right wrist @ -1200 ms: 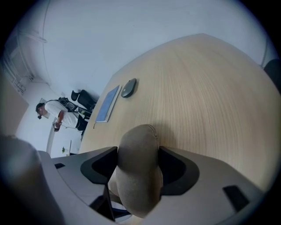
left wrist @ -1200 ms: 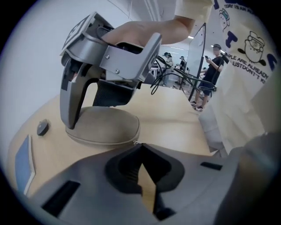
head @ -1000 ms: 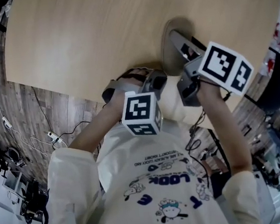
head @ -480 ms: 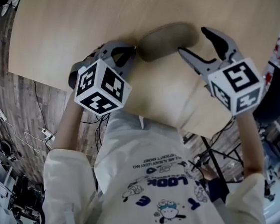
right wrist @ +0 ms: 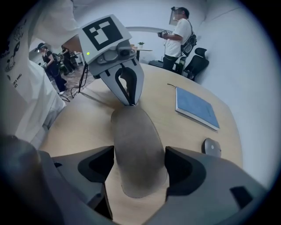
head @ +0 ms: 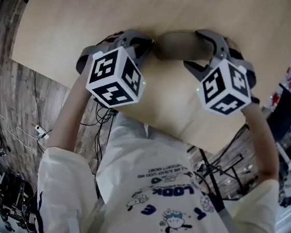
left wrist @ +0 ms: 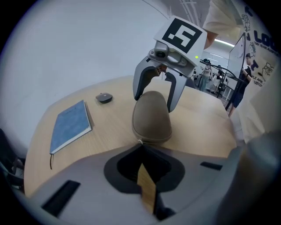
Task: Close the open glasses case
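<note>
Though unclear overhead, left gripper (left wrist: 141, 147) jaws meet; right gripper (right wrist: 139, 154) jaws are opening astride the glasses case (left wrist: 151, 116).

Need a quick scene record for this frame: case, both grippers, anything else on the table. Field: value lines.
glasses case: looks closed, lying flat on the table
left gripper: shut, empty, tips at one end of the case; contact unclear
right gripper: jaws opening, astride the case's other end
other items: blue notebook and grey mouse, both apart from the case
</note>
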Available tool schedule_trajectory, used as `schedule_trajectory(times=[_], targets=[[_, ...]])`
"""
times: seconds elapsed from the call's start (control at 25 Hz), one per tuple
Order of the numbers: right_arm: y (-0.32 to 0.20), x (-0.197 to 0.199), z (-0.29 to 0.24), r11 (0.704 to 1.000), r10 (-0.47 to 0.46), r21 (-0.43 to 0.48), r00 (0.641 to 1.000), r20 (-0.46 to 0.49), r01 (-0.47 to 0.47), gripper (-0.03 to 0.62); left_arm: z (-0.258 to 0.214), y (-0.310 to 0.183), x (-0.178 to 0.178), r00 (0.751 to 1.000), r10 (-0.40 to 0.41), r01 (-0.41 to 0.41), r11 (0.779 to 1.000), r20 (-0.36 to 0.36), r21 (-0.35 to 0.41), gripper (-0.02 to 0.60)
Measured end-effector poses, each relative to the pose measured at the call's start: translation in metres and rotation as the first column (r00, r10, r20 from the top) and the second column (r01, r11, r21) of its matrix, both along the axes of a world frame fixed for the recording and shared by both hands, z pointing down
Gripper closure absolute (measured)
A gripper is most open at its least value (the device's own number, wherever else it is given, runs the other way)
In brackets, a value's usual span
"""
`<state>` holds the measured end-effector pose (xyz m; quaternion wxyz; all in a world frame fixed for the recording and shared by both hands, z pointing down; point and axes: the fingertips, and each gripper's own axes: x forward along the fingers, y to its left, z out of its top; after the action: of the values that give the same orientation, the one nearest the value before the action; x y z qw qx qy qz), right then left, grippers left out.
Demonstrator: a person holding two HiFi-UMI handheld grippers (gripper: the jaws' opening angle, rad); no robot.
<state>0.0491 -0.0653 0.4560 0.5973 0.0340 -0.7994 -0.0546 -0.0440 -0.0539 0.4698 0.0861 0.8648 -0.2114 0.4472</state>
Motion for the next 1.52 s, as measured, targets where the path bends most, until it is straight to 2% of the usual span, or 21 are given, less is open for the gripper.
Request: schedule_trajectory(times=[0.28,0.4,0.56,0.8,0.92,1.2,1.28,1.36,1.44,1.52], targets=[[-0.003,0.001,0.006,0.994,-0.085,0.062,0.993,-0.077,0.09,0.255,0.003,-0.003,0.0,0.999,0.024,-0.024,1.0,0.023,-0.002,0.583],[-0.004,0.002,0.009,0.993,-0.081,0.074,0.994,-0.074,0.086,0.256,0.005,-0.002,0.0,0.995,0.076,-0.078,0.997,0.058,0.019,0.583],[-0.006,0.0,0.014,0.991,-0.095,0.086,0.991,-0.09,0.102,0.257,0.006,0.004,-0.003,0.978,0.176,-0.179,0.984,0.112,0.017,0.583],[0.002,0.005,0.008,0.988,-0.102,0.103,0.989,-0.104,0.113,0.258,0.0,0.042,0.01,0.973,0.212,-0.211,0.977,0.092,-0.019,0.583],[0.0,0.004,0.012,0.988,-0.094,0.109,0.99,-0.101,0.105,0.258,0.005,0.056,0.017,0.98,0.183,-0.179,0.983,0.078,-0.05,0.583],[0.0,0.007,0.012,0.987,-0.085,0.131,0.991,-0.104,0.098,0.258,0.007,0.066,0.035,0.999,0.029,-0.027,0.996,0.031,-0.082,0.583],[-0.002,0.004,0.011,0.991,-0.048,0.125,0.996,-0.075,0.057,0.258,0.004,0.075,0.053,0.999,0.026,-0.03,0.991,-0.034,-0.128,0.583],[-0.006,-0.003,0.01,0.995,0.046,0.085,0.999,0.003,-0.046,0.258,-0.008,0.091,0.089,0.988,0.018,-0.046,0.982,-0.15,-0.182,0.583],[-0.006,-0.005,0.007,0.995,0.072,0.066,0.997,0.038,-0.074,0.258,-0.016,0.09,0.107,0.984,-0.044,0.019,0.989,-0.173,-0.144,0.583],[-0.003,-0.001,0.006,0.995,0.038,0.094,0.998,0.041,-0.042,0.258,-0.017,0.083,0.1,0.974,-0.117,0.091,0.986,-0.193,-0.142,0.583]])
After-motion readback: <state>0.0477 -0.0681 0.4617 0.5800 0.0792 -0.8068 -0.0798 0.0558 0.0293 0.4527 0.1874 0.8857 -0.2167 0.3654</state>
